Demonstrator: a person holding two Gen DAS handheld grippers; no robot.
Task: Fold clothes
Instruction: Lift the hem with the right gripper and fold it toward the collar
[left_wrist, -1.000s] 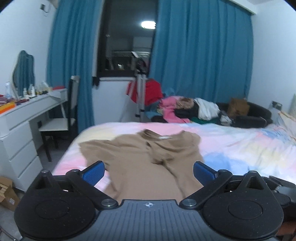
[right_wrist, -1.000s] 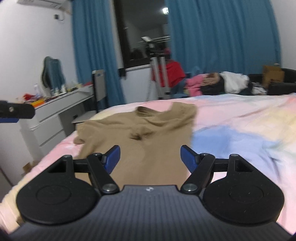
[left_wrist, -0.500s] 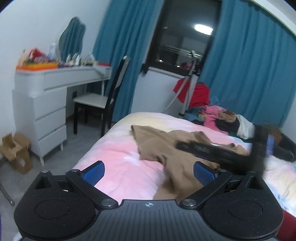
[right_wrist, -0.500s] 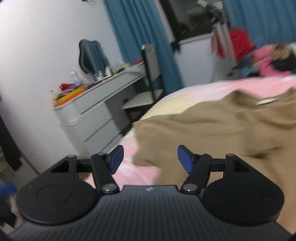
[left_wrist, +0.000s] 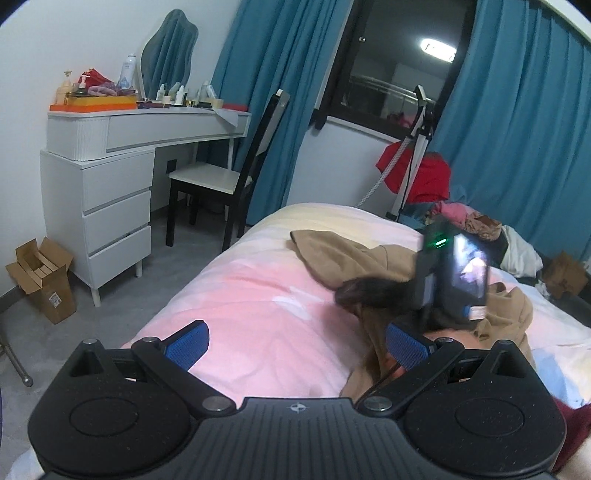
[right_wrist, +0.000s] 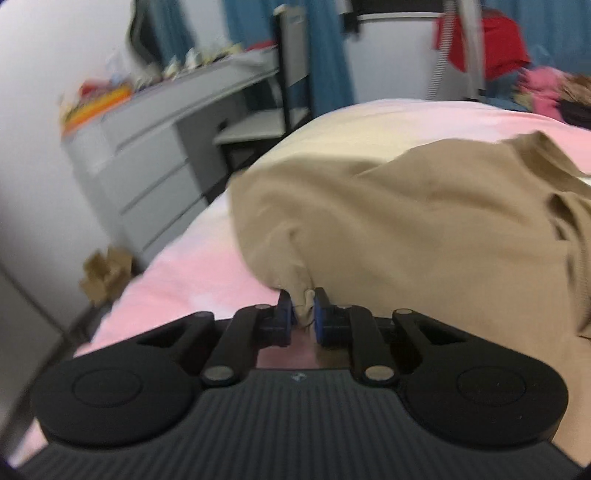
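Note:
A tan shirt (left_wrist: 332, 254) lies crumpled on the pink bedsheet (left_wrist: 258, 295). In the right wrist view my right gripper (right_wrist: 303, 310) is at the near left edge of the tan shirt (right_wrist: 406, 221). Its jaws are closing, and a small fold of tan cloth is pinched between the blue pads. The left wrist view shows the right gripper's body (left_wrist: 450, 280), blurred, low over the shirt. My left gripper (left_wrist: 297, 345) is open above bare pink sheet, left of the shirt, with nothing between its fingers.
A white dresser (left_wrist: 110, 184) and a dark chair (left_wrist: 221, 177) stand left of the bed. A cardboard box (left_wrist: 40, 273) sits on the floor. Behind the bed are a stand (left_wrist: 413, 147), a clothes pile (left_wrist: 480, 229) and blue curtains (left_wrist: 517, 129).
The right gripper swung left to the shirt's edge and its wide jaws closed onto a fold of cloth. The left gripper moved left and lower, rolled a little, and stayed open.

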